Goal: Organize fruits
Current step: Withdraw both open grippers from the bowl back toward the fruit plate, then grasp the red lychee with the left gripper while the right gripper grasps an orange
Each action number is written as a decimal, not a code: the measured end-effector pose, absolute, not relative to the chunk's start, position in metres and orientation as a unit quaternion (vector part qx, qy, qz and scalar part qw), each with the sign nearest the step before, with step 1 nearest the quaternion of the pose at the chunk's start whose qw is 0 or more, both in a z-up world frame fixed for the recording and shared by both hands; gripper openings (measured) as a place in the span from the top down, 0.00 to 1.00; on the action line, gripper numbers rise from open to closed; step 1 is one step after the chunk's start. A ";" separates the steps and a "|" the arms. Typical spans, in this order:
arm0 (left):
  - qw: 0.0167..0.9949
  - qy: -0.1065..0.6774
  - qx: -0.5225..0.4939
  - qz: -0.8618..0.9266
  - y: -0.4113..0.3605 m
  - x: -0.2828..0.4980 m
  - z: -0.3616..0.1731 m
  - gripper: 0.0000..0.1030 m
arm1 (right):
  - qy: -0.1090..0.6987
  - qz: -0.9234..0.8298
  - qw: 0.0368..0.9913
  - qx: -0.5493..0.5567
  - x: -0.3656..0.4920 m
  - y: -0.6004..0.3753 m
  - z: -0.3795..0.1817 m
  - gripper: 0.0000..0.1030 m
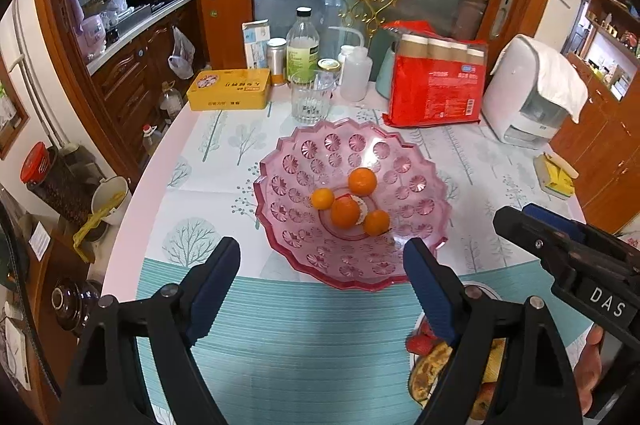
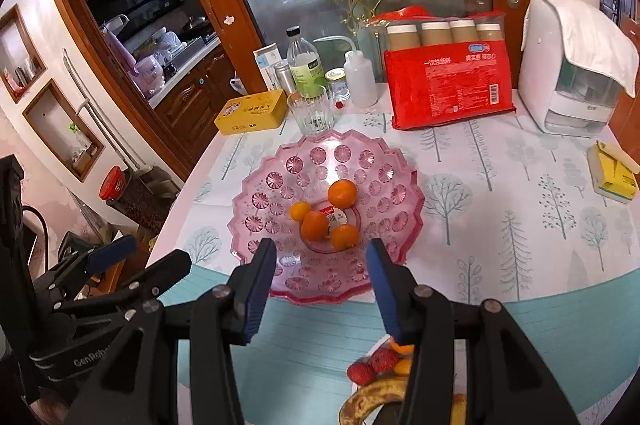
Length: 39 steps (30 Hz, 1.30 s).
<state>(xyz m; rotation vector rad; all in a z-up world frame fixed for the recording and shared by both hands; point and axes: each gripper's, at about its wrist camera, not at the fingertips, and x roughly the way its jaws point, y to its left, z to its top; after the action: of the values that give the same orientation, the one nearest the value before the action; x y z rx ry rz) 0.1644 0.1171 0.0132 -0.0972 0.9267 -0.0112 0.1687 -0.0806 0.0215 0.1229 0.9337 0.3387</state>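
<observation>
Left wrist: "DAS" on right hand-held gripper [image 1: 516,215].

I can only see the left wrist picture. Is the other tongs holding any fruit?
Observer: No. The right tongs are open with nothing between them. Only the pink bowl shows through the gap.
Operator: What's on the plate hiding behind my left tongs?
Observer: Two strawberries next to a brown-spotted banana.
Operator: Any oranges there too?
Observer: Yes, a small orange fruit sits by the strawberries, partly covered by the right tongs.
</observation>
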 end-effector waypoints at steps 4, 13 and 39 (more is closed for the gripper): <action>0.898 0.438 -0.045 -0.015 0.111 0.154 0.020 0.19 | 0.441 0.156 0.882 0.059 0.154 -0.090 0.027 0.54; 0.900 0.432 -0.034 -0.049 0.086 0.135 0.019 0.18 | 0.443 0.134 0.885 0.059 0.127 -0.122 0.025 0.54; 0.840 0.525 0.013 -0.134 0.006 0.139 -0.106 0.18 | 0.540 0.106 0.830 0.091 0.143 -0.188 -0.074 0.54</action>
<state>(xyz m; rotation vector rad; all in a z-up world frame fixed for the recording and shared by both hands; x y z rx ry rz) 0.1392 0.0061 -0.1064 0.0266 1.1107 -0.2835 0.1425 -0.1884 -0.0741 0.1921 1.1465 0.2241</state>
